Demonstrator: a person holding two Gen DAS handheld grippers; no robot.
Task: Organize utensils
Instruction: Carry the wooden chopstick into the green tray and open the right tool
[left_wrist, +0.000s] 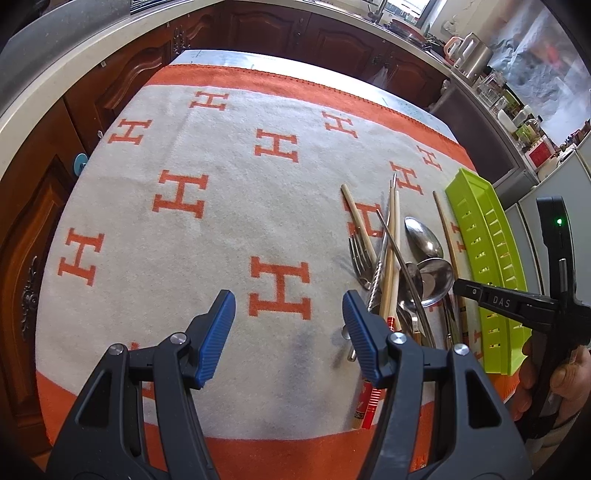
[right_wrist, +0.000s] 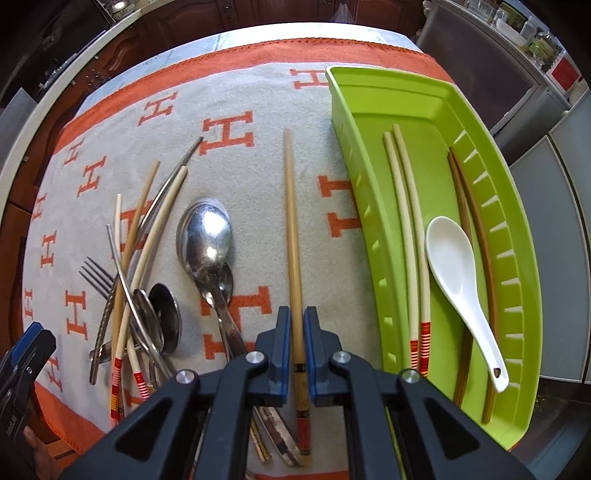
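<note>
My right gripper (right_wrist: 297, 315) is shut on a tan bamboo chopstick (right_wrist: 291, 221) that lies along the cloth, pinched near its thick end. To its right is the green tray (right_wrist: 369, 184), holding a pale chopstick pair (right_wrist: 406, 221), a dark brown pair (right_wrist: 476, 229) and a white ceramic spoon (right_wrist: 454, 266). Left of the held chopstick lies a heap with a large metal spoon (right_wrist: 205, 236), a fork (right_wrist: 96, 277), smaller spoons and several chopsticks. My left gripper (left_wrist: 288, 306) hangs open over bare cloth, just left of that heap (left_wrist: 399, 266), with nothing between its fingers.
An orange and grey cloth (left_wrist: 184, 240) with H marks covers the table. Dark wooden cabinets (left_wrist: 122, 77) and a counter run along the far side. The green tray (left_wrist: 480, 221) sits by the table's right edge, near grey appliances. A hand (left_wrist: 569, 373) grips the right tool.
</note>
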